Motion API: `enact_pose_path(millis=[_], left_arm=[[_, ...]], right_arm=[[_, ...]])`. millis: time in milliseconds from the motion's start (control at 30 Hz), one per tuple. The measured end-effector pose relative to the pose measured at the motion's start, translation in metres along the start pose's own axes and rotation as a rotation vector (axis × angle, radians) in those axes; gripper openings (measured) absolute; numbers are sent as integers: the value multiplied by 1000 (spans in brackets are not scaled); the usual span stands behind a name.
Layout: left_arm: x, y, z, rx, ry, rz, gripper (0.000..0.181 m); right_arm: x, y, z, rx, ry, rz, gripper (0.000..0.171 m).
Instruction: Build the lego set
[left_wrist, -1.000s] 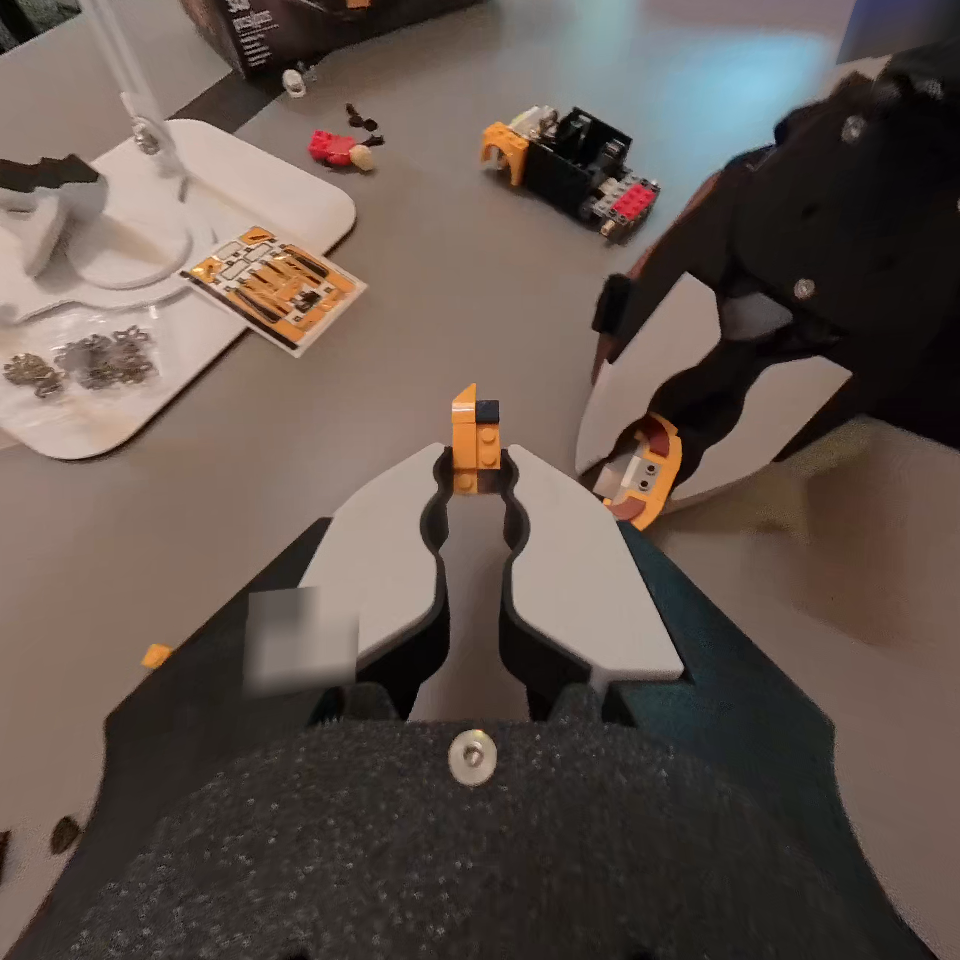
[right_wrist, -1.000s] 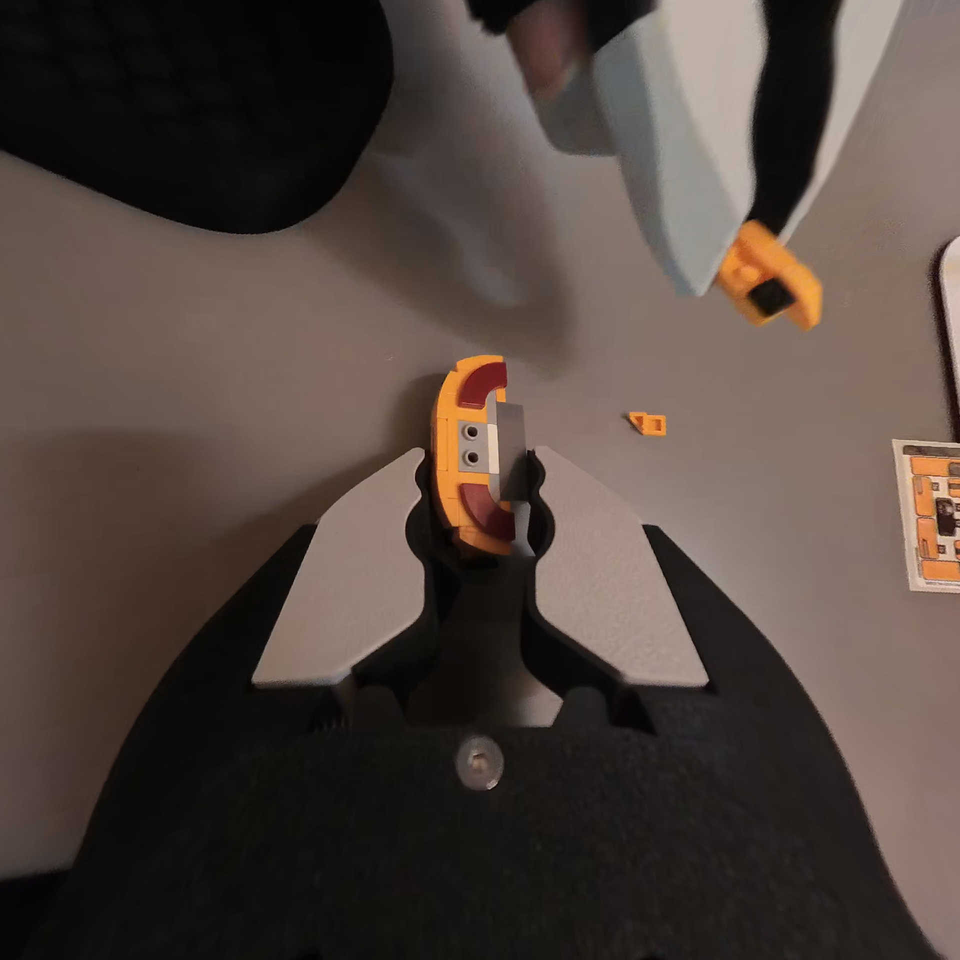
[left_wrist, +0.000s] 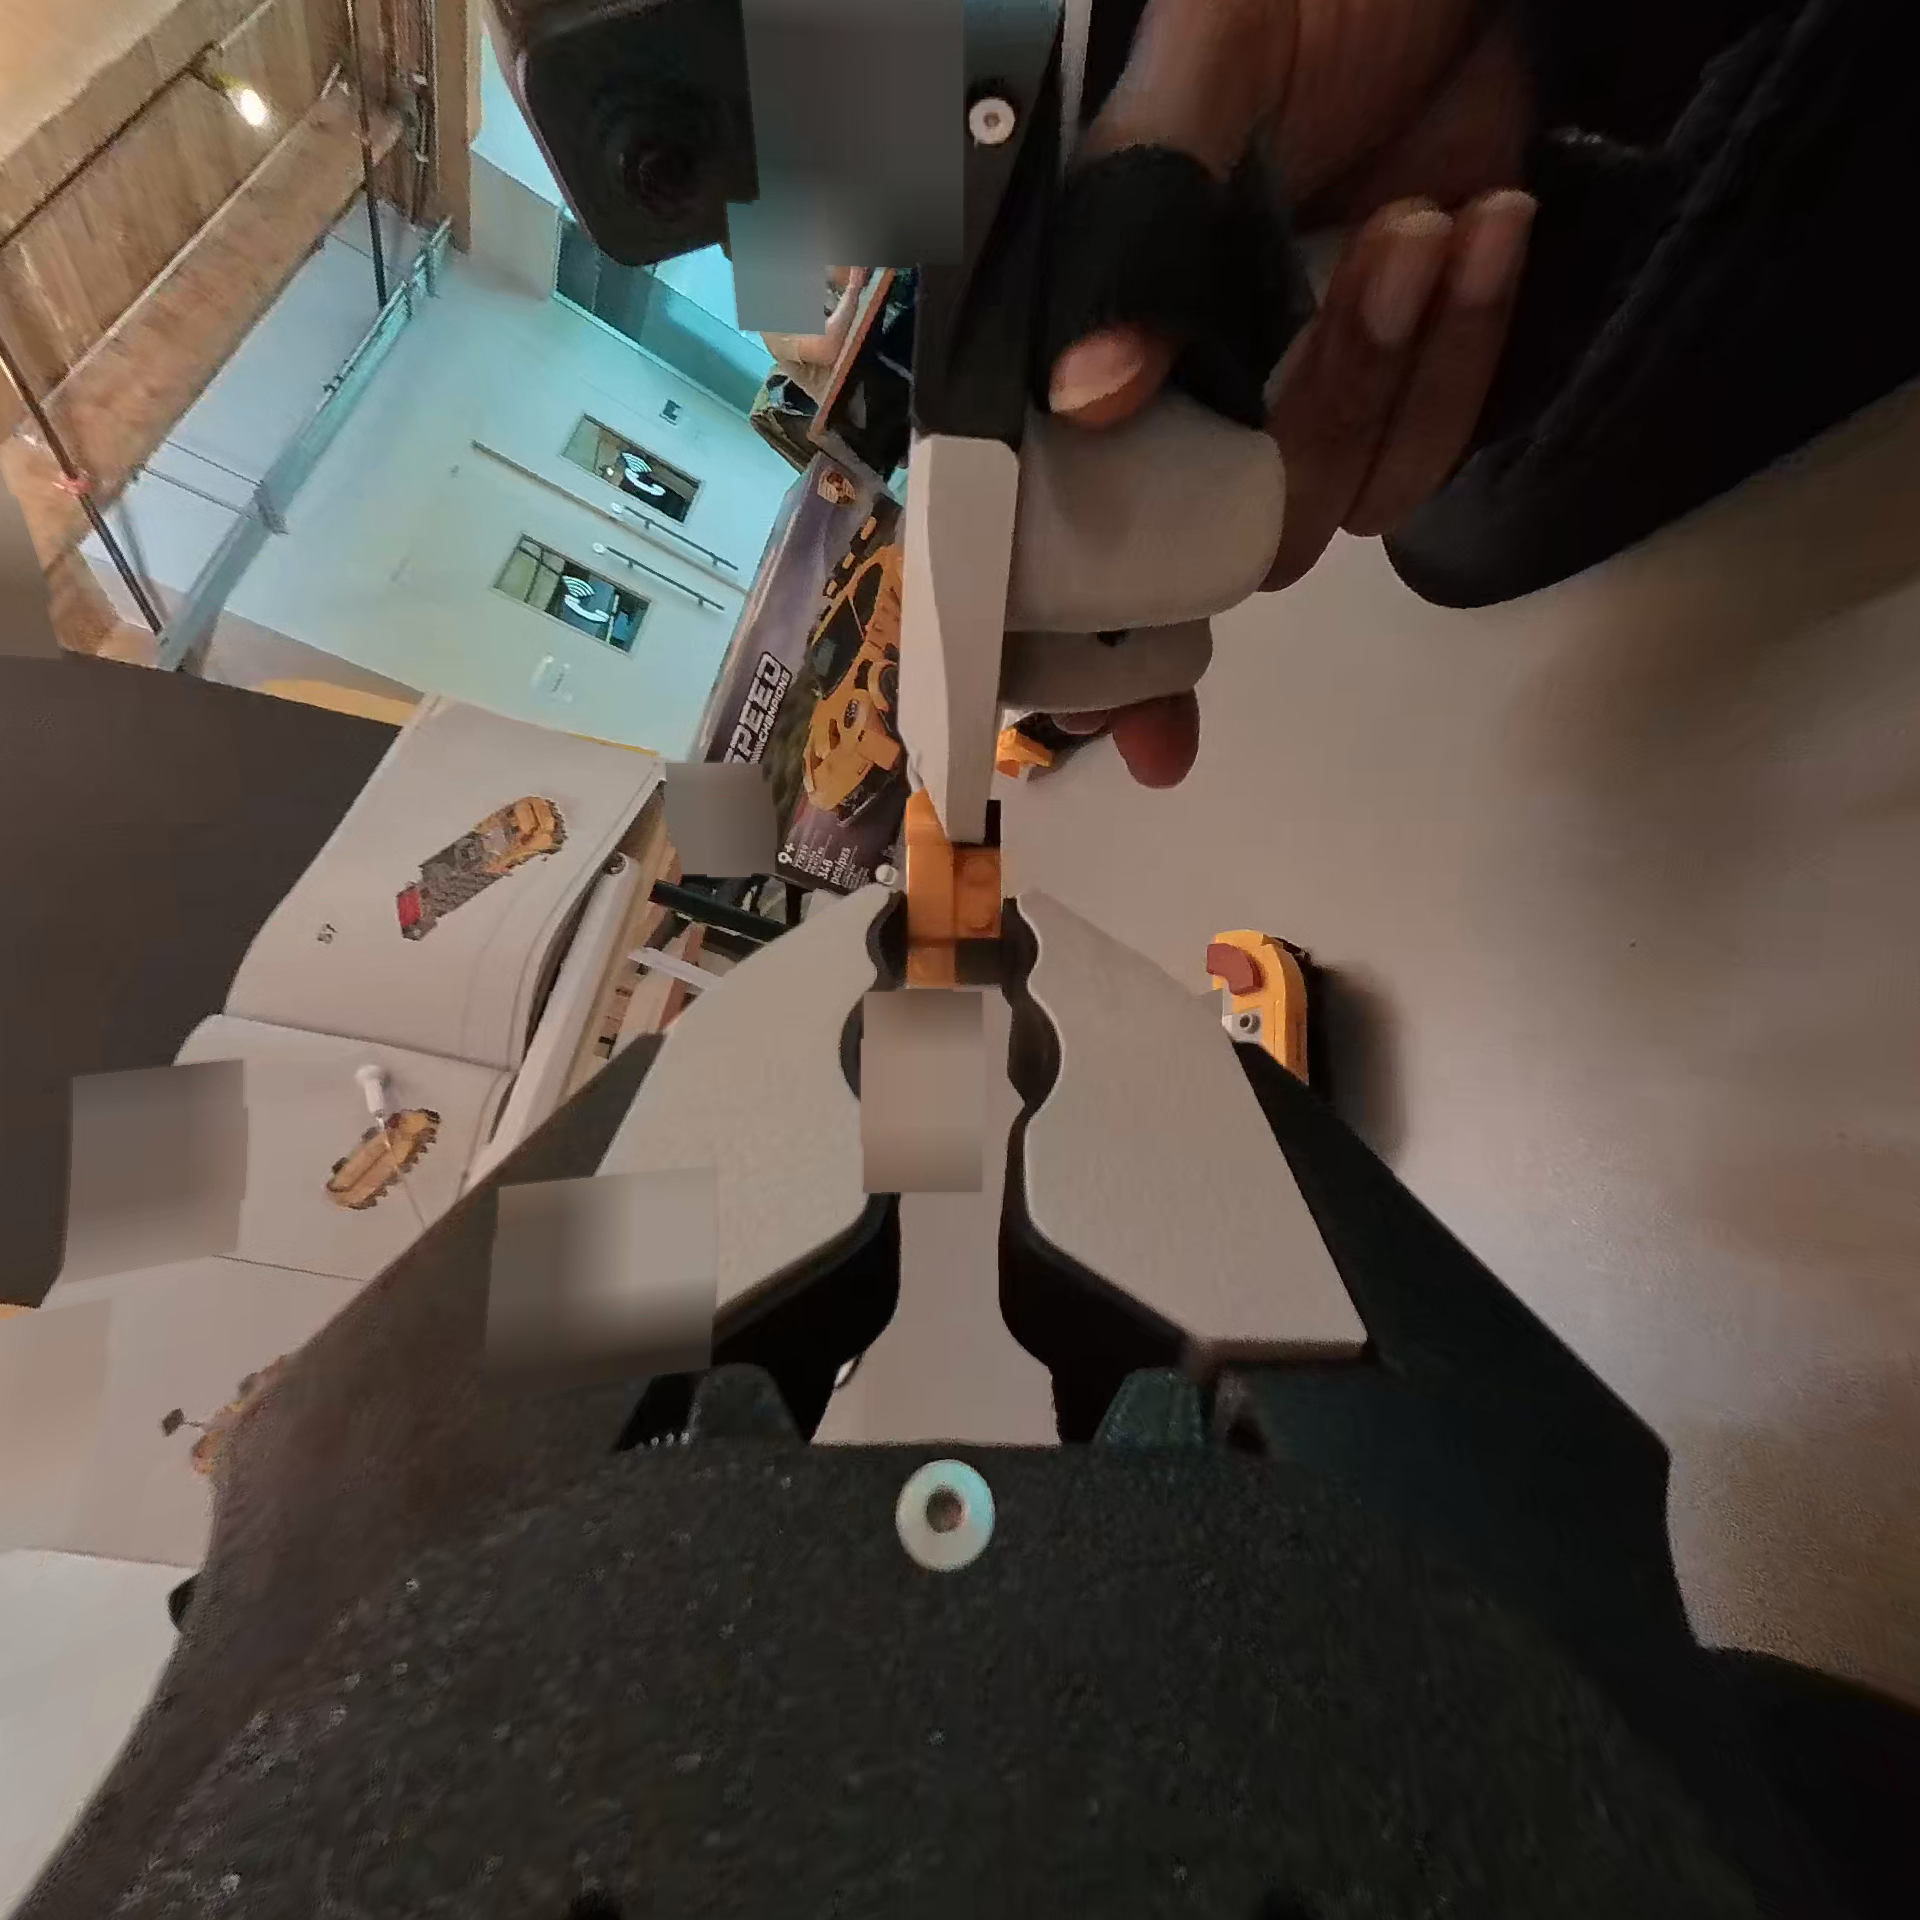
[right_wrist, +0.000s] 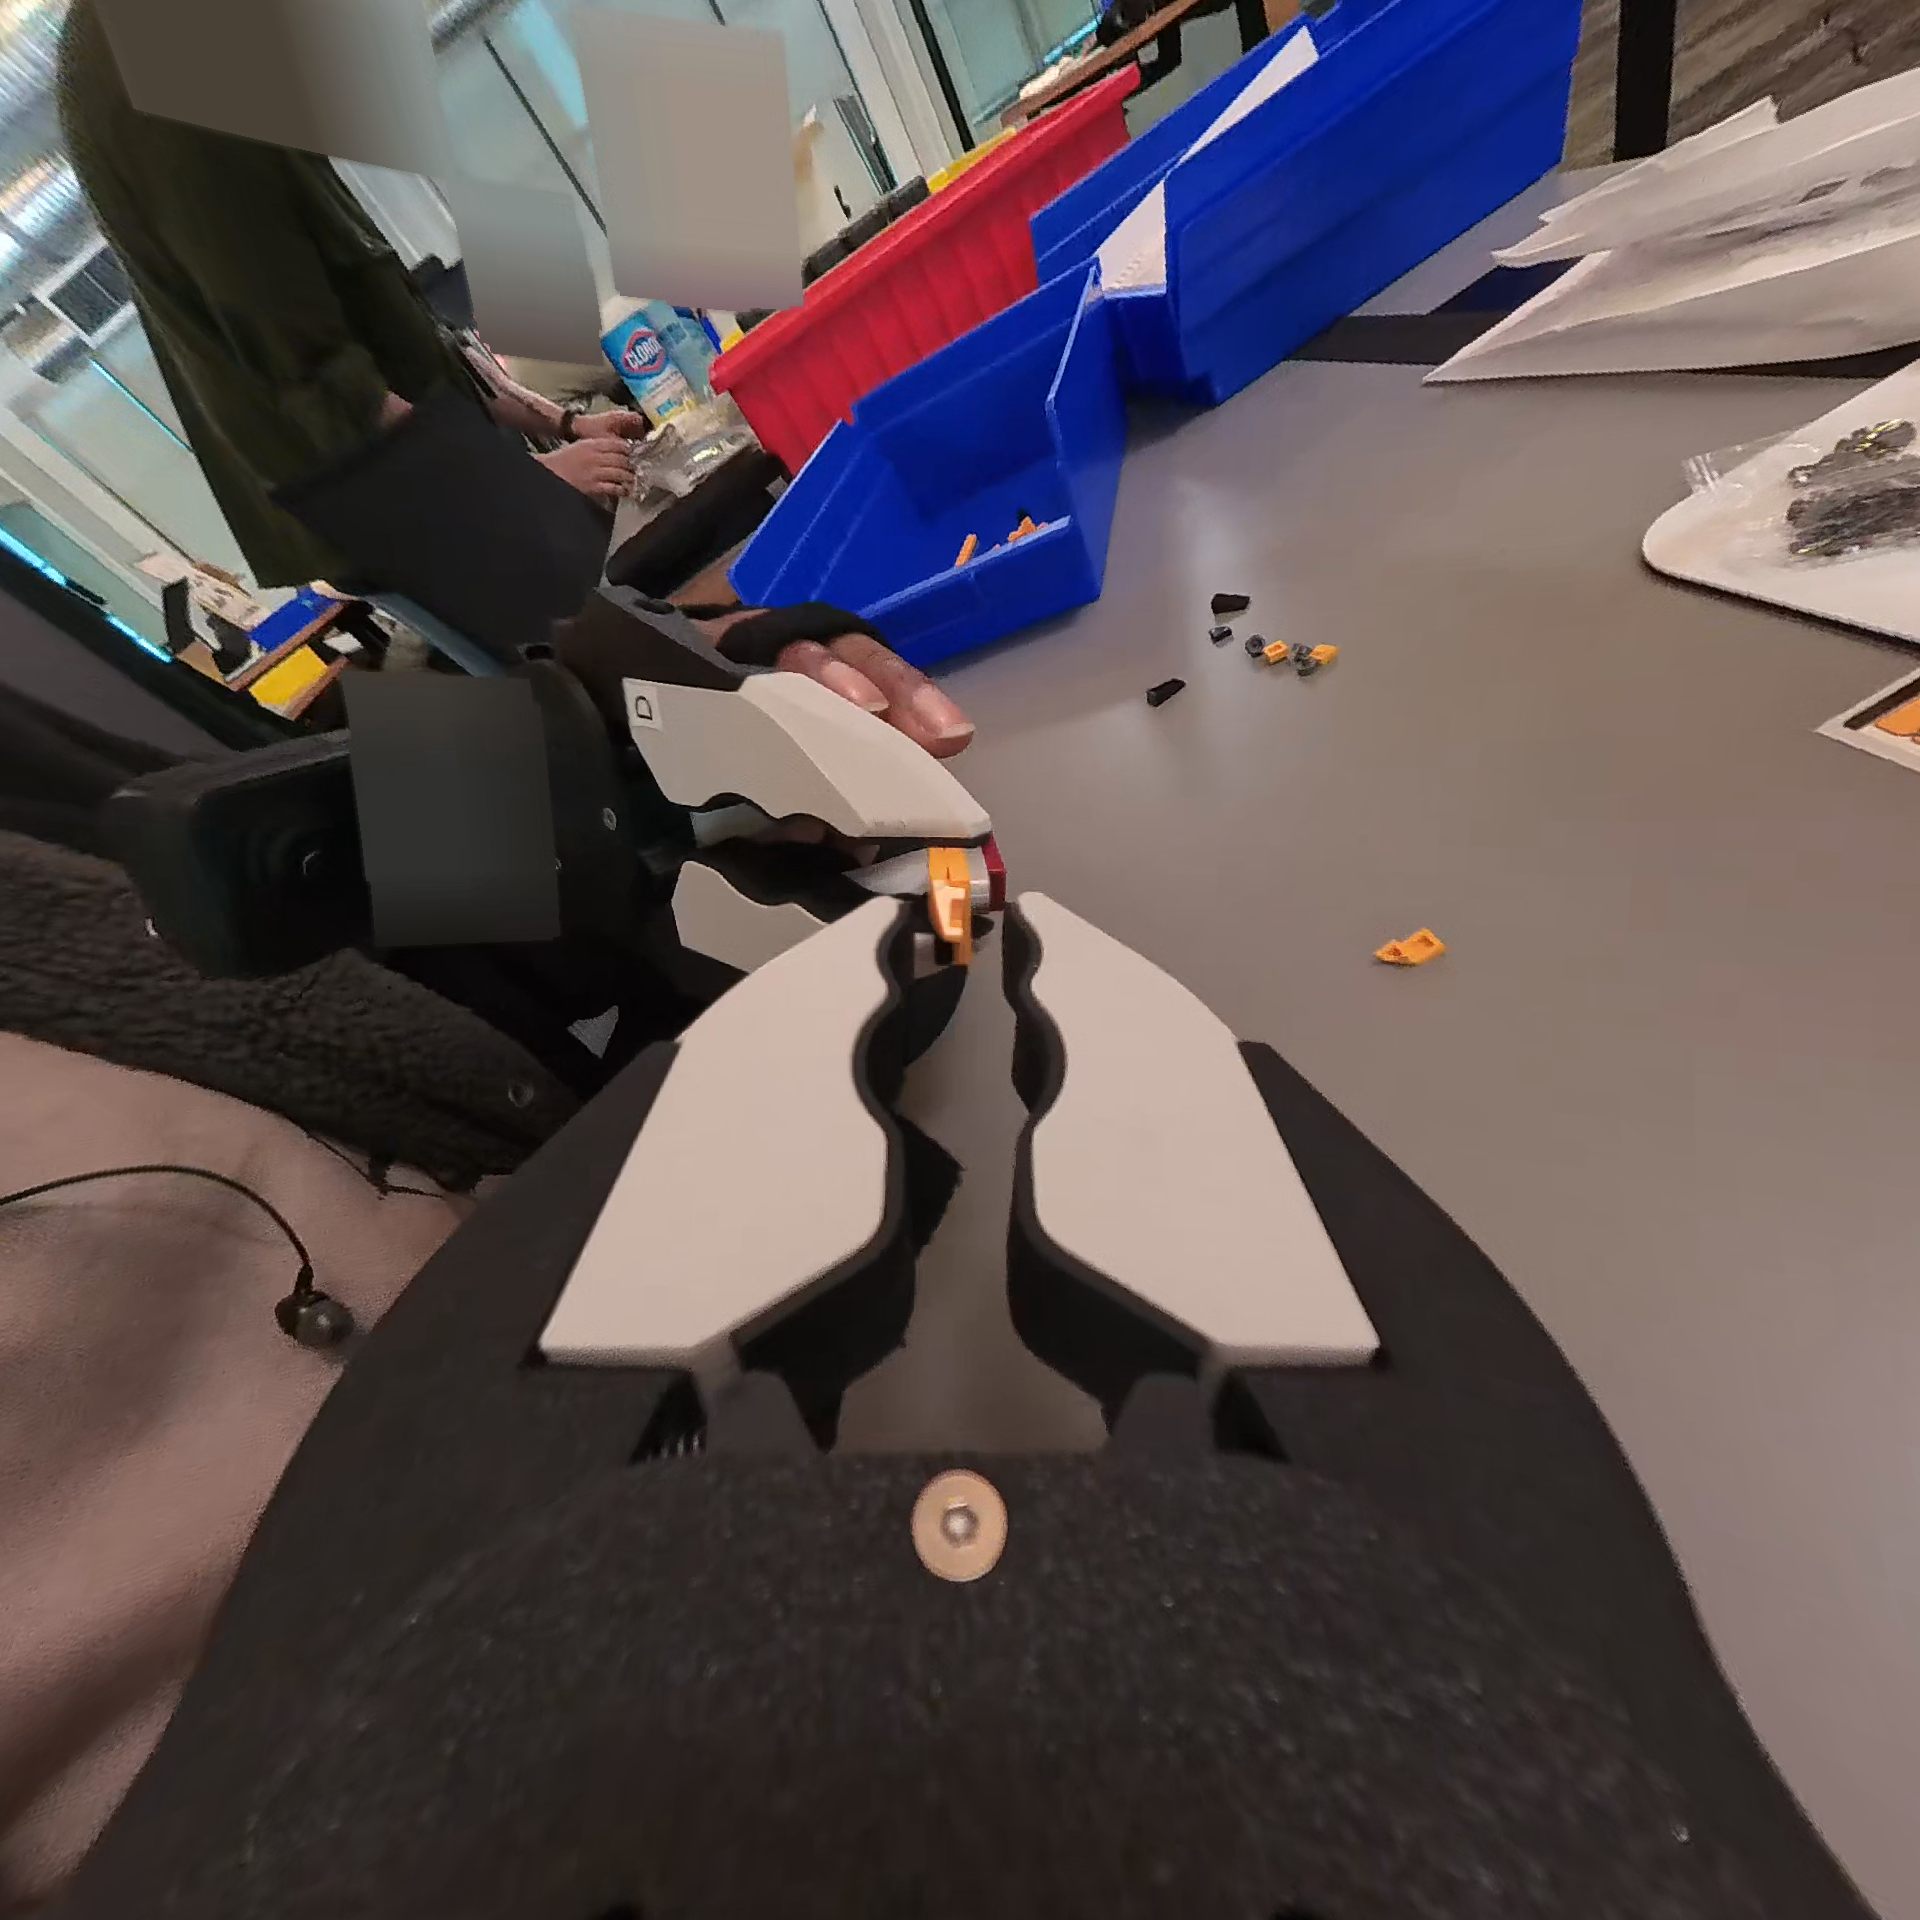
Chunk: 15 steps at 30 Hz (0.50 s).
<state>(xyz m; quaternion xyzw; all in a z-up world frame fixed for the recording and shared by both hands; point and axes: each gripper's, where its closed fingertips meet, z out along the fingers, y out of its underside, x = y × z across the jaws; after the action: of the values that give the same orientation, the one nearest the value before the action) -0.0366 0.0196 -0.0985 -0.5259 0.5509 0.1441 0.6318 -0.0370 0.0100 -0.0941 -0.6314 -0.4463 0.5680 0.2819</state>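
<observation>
Your left gripper (left_wrist: 953, 912) is closed down on the orange sub-assembly (left_wrist: 951, 883), pinching its lower end so the studded part stands clear of the fingertips. Your right gripper (right_wrist: 961, 909) meets it tip to tip. Its jaws are drawn in to a narrow gap with the piece's free end in that gap, but I cannot tell whether the pads are actually biting. The curved orange and dark red arch piece (left_wrist: 1262, 992) appears to lie on the grey table (right_wrist: 1455, 831) just beside the left gripper's outer finger.

Expect these bricks to be light, rigid and slick. They will likely pivot if you pinch them on a slope or a corner, and a sideways push may pop the stack apart. Take flat opposing faces and press straight along the studs.

Beyond the left gripper stands the set's box (left_wrist: 821, 727), printed with an orange car, a crest and bold lettering. The open instruction booklet (left_wrist: 416, 883) is nearby, and a labelled bottle (right_wrist: 649, 353) and a sticker sheet (right_wrist: 1886, 722) sit farther off.
</observation>
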Motion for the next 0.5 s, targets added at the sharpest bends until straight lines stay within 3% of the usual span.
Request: enact_pose_path(millis=[500], left_arm=[[3, -7, -3, 10, -38, 81, 16]], right_arm=[[-5, 1, -1, 7, -22, -124, 13]])
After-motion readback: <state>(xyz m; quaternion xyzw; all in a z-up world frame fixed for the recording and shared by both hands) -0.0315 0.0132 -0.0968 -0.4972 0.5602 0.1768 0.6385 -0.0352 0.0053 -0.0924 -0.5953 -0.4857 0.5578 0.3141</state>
